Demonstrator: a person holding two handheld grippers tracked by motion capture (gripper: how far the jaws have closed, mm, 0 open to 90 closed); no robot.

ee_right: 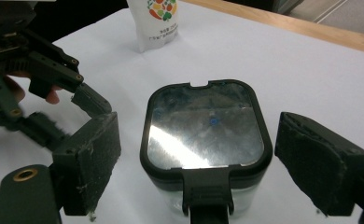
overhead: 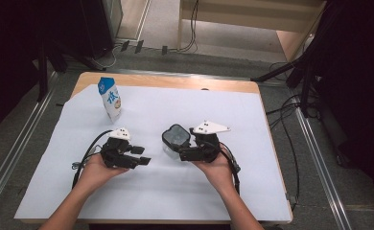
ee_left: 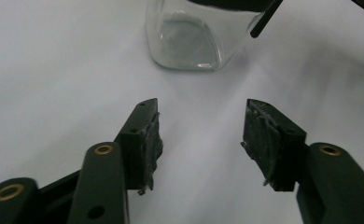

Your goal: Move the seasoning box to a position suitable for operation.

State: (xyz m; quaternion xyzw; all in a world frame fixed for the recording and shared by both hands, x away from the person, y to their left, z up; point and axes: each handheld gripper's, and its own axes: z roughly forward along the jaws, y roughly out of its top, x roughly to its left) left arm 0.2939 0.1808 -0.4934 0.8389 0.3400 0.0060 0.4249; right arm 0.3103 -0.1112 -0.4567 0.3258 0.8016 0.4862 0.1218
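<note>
A clear glass container (overhead: pixel 175 140) with a black-rimmed lid stands on the white sheet (overhead: pixel 175 191) in the middle of the table. In the right gripper view the lid (ee_right: pixel 203 126) lies between my right gripper's (ee_right: pixel 199 154) pads, with a small gap on each side, so that gripper (overhead: pixel 181 147) is open. My left gripper (overhead: pixel 142 156) sits a little to the left of the container, pointing at it. Its jaws (ee_left: pixel 201 126) stand apart with only bare sheet between them, and the glass container (ee_left: pixel 189 42) is just ahead. A blue and white pouch (overhead: pixel 110 98) stands upright at the back left.
The white sheet covers most of a wooden table (overhead: pixel 166 80). The pouch (ee_right: pixel 154 21) is beyond the container in the right gripper view, where the left gripper (ee_right: pixel 45 79) shows at the left. Cables trail from both grippers toward the person.
</note>
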